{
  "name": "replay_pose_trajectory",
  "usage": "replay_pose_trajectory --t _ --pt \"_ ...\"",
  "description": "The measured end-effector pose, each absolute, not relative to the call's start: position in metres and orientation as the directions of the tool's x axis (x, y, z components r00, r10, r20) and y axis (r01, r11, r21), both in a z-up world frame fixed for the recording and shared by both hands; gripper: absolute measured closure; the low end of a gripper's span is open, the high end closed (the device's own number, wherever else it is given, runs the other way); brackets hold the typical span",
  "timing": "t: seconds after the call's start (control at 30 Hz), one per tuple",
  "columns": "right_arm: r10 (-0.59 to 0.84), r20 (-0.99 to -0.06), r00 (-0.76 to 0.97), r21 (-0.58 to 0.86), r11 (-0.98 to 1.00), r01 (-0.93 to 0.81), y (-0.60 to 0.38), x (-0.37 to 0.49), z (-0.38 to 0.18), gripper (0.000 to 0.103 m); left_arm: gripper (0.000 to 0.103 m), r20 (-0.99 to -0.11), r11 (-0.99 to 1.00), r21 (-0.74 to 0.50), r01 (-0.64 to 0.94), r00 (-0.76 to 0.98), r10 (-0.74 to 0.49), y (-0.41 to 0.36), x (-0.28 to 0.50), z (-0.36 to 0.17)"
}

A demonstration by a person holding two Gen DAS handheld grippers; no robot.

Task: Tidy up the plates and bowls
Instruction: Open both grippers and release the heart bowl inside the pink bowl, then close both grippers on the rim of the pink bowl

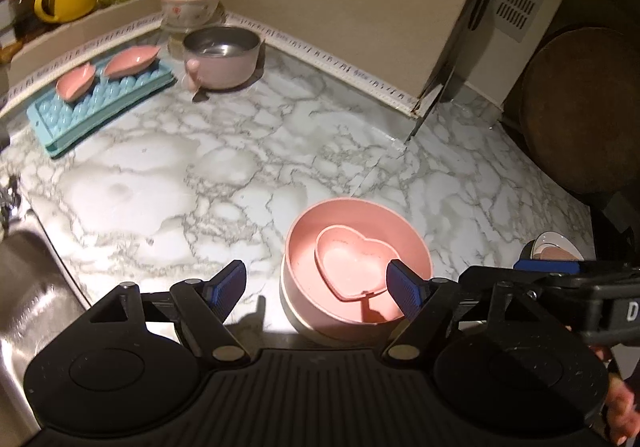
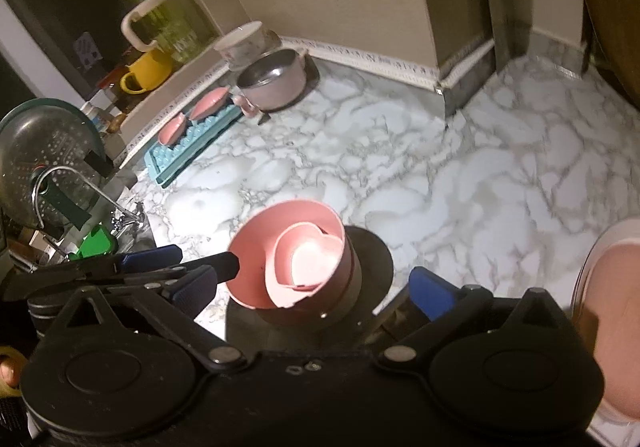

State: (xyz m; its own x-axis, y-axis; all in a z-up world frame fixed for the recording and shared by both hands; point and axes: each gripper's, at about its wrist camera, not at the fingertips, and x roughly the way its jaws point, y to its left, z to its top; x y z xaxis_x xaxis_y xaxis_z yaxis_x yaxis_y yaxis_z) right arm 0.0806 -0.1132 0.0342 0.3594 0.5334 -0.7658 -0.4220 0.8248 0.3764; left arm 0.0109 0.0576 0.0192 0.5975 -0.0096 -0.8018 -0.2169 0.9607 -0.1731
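Observation:
A pink round bowl (image 1: 360, 259) sits on a white bowl on the marble counter, with a pink heart-shaped dish (image 1: 354, 261) inside it. My left gripper (image 1: 318, 287) is open, its right finger over the bowl's near rim and its left finger outside the bowl. In the right wrist view the same pink bowl (image 2: 256, 247) with the heart dish (image 2: 308, 259) lies between the fingers of my open right gripper (image 2: 316, 287). Two pink leaf-shaped dishes (image 1: 132, 59) rest on a blue tray (image 1: 100, 103). A metal-lined pink pot (image 1: 222, 57) and a floral bowl (image 1: 190, 3) stand at the back.
A steel sink (image 1: 24, 287) lies at the left, with a faucet (image 2: 60, 183) and colander (image 2: 40, 151). A yellow mug (image 1: 66, 1) and green jar stand on the ledge. A round wooden stool (image 1: 580, 107) is at the right. A pink dish (image 2: 612, 307) sits at the right edge.

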Motion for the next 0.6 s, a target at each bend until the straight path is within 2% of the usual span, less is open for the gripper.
replay_pose_trajectory --t 0.23,0.6 --pt "0.512 -0.792 0.332 0.419 0.852 -0.315 -0.113 0.090 0.014 0.001 0.026 -0.830 0.949 -0.162 -0.271 0.557 0.018 0.062 0.019 0.002" --pt "0.446 -0.820 0.357 0.382 0.893 -0.238 -0.106 0.104 -0.007 0.012 0.026 -0.873 0.929 -0.158 -0.335 0.486 0.027 0.067 0.037 -0.028"
